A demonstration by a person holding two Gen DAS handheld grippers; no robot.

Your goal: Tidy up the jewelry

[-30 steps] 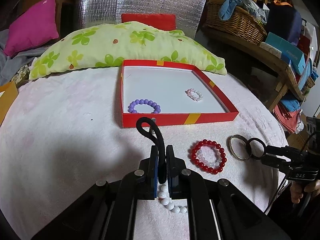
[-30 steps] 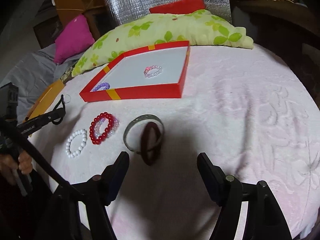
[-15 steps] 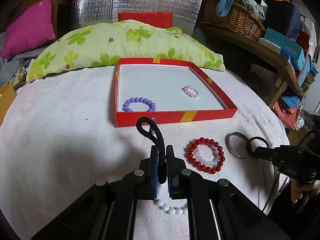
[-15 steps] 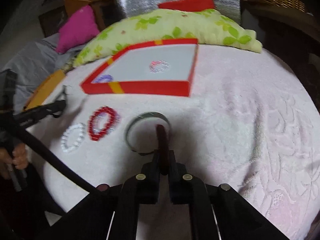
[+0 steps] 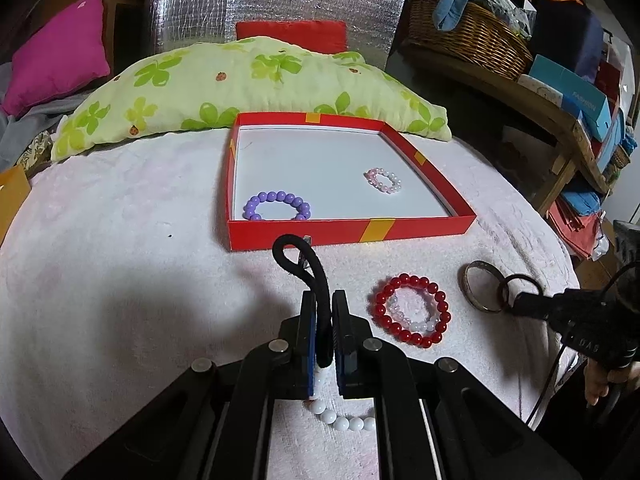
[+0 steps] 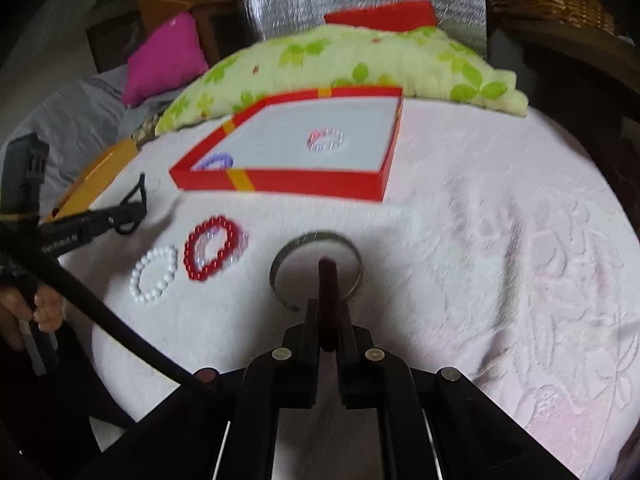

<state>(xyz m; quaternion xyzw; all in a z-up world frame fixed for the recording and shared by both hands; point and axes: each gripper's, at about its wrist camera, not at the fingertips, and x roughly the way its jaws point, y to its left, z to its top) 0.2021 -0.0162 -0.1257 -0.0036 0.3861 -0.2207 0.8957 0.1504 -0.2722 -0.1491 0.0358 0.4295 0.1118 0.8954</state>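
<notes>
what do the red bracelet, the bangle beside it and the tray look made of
Red bracelet: glossy round beads, glass or plastic, judging by the highlights. Bangle: thin band with dull metallic sheen, probably metal. Red tray: likely cardboard, matte flat walls with yellow tape strips.

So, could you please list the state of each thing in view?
Left tool: shut on black hair tie.
Right tool: shut on dark red ring.
Red box: open, holding purple bracelet and pink bracelet.
Red bracelet, white bracelet, metal bangle: lying on the cloth.
</notes>
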